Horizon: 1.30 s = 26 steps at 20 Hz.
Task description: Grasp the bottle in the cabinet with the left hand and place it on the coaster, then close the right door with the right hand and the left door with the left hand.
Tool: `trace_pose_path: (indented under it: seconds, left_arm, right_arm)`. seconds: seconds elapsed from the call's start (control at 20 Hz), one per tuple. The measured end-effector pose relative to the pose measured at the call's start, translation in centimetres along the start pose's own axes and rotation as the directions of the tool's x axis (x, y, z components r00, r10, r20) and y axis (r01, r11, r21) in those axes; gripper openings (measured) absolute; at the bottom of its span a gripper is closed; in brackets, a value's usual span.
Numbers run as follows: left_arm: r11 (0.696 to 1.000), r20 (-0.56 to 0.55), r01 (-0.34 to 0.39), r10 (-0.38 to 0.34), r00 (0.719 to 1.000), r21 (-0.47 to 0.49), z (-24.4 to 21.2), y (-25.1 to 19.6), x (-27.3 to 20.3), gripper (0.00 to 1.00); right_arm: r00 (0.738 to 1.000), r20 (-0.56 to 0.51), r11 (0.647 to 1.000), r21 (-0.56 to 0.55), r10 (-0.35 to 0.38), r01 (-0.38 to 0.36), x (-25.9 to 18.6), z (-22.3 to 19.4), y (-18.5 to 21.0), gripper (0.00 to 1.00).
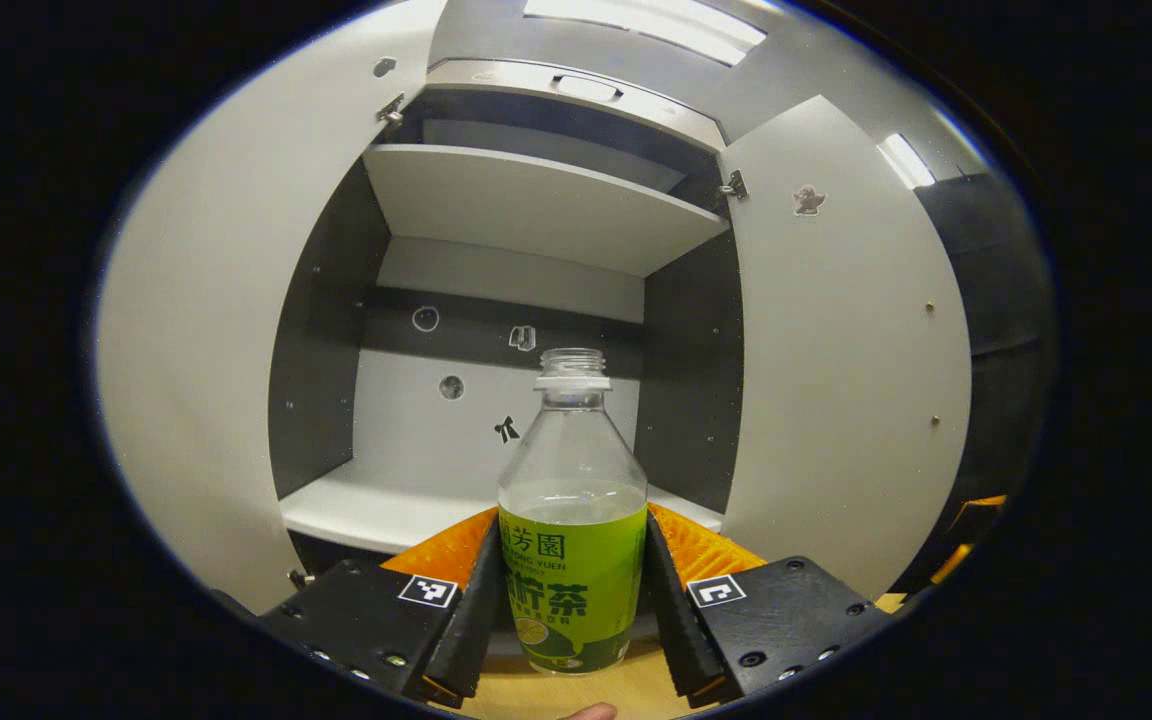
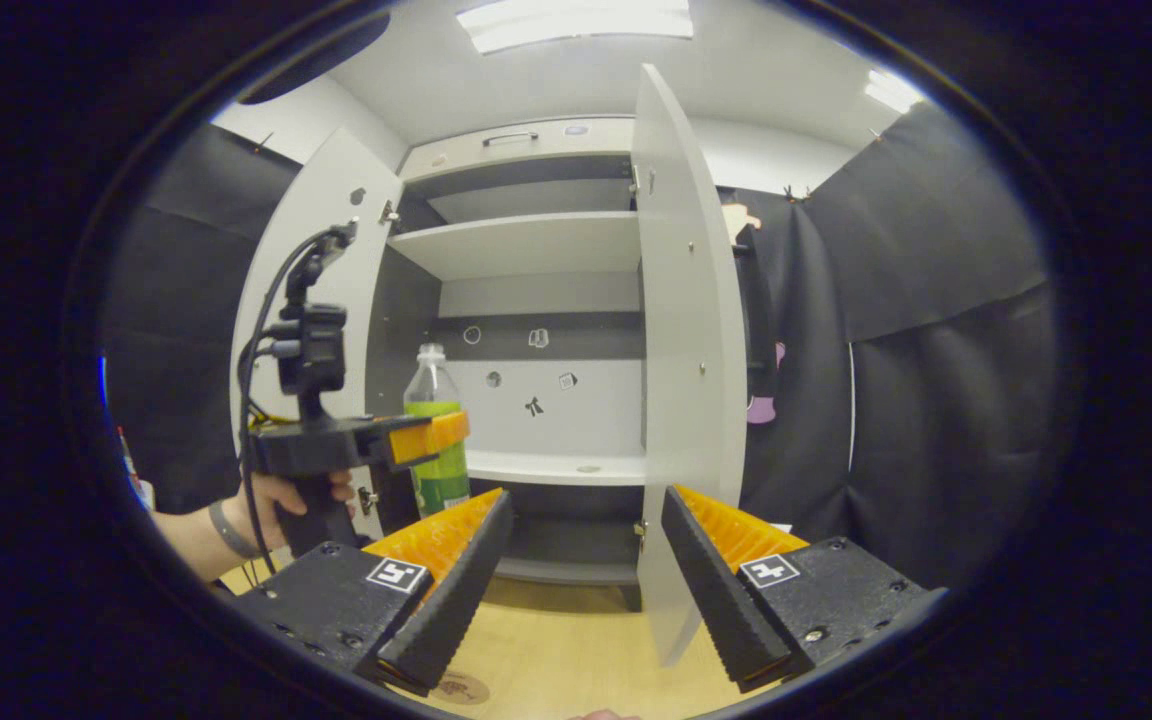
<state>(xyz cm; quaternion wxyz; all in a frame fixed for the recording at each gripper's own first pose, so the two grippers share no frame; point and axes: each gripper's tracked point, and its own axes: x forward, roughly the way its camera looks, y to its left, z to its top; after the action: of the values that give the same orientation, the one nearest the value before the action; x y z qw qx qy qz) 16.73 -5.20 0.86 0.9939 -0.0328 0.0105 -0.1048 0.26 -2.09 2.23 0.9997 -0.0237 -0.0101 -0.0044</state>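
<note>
A clear, uncapped bottle [image 1: 572, 520] with a green label stands upright between the fingers of my left gripper [image 1: 572, 522], which is shut on its labelled body. The bottle is out in front of the open cabinet [image 1: 496, 490], above the wooden tabletop [image 1: 576, 690]. In the right gripper view, a hand holds the left gripper [image 2: 441, 436] with the bottle [image 2: 433, 385] at left. My right gripper [image 2: 586, 495] is open and holds nothing. A round brown coaster [image 2: 464, 688] lies on the table just below its left finger. Both doors stand open: the left door [image 1: 196, 380], the right door [image 1: 846, 380].
The right door [image 2: 688, 380] stands nearly edge-on just ahead of my right gripper. The cabinet has an upper shelf [image 1: 536, 205] and a white lower shelf. Black cloth [image 2: 936, 380] hangs to the right of the cabinet.
</note>
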Motion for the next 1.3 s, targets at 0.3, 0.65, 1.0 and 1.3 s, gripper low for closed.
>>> trace_pose_path:
  seconds: [0.3, 0.65, 1.0, 1.3]
  left_arm:
    - [0.987, -0.053, -0.099, 0.093, 0.994, -0.124, -10.2, 1.6, -6.1, 0.69]
    - [0.99, -0.089, -0.108, 0.115, 0.989, 0.088, -20.2, -1.3, -10.1, 0.69]
    - [0.989, -0.122, -0.03, 0.048, 0.991, 0.142, -24.6, -4.5, -12.2, 0.68]
    - [0.981, -0.099, 0.009, 0.01, 0.995, 0.192, -25.1, -5.4, -14.0, 0.7]
  right_arm:
    - [1.0, 0.026, 0.999, 0.05, 0.013, -0.014, 0.3, 2.3, -0.7, 0.99]
    - [1.0, -0.022, 0.999, 0.047, -0.002, 0.003, 1.5, 2.2, -1.7, 0.99]
    - [0.998, -0.07, 1.0, 0.008, 0.002, -0.001, 2.5, 1.6, -0.7, 0.99]
    - [0.995, -0.101, 1.0, 0.015, 0.022, -0.021, 2.3, 0.5, -0.1, 0.99]
